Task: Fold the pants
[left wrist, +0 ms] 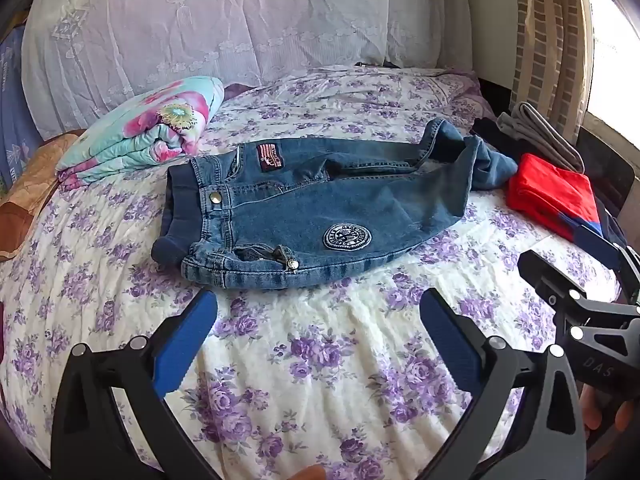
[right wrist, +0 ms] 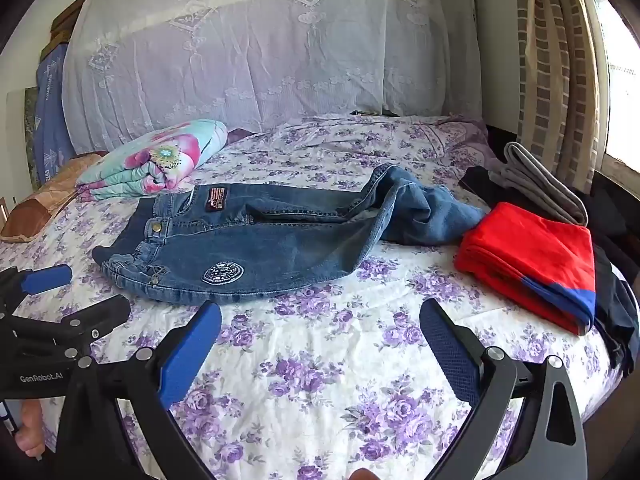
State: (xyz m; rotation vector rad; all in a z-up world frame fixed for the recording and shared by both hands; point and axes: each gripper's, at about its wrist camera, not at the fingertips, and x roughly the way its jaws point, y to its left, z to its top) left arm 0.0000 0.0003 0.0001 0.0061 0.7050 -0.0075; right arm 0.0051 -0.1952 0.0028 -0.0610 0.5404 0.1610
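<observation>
The denim pants [left wrist: 320, 208] lie flat across the middle of the bed [left wrist: 320, 360], on a quilt printed with purple roses. Their waistband points toward the left, with a metal button [left wrist: 216, 199] at the fly, a striped rectangular patch [left wrist: 270, 157] on the far hip and a round embroidered patch [left wrist: 347, 237] on the near leg. The legs run to the right, where the cuffs bunch up and twist — one turned so its paler inside shows.

Just beyond the waistband sits a rolled floral blanket [left wrist: 152, 136] in teal and pink. Past the cuffs, at the bed's right edge, lies a folded red garment with a blue corner [right wrist: 532, 264], and behind it folded grey cloth [right wrist: 540, 184]. A lace cover [right wrist: 260, 48] drapes the headboard.

The left hand-held gripper [left wrist: 318, 312] hovers over bare quilt near the waistband side, fingers spread wide apart, nothing between them. The right hand-held gripper [right wrist: 320, 320] does likewise further right — fingers wide apart and empty.
</observation>
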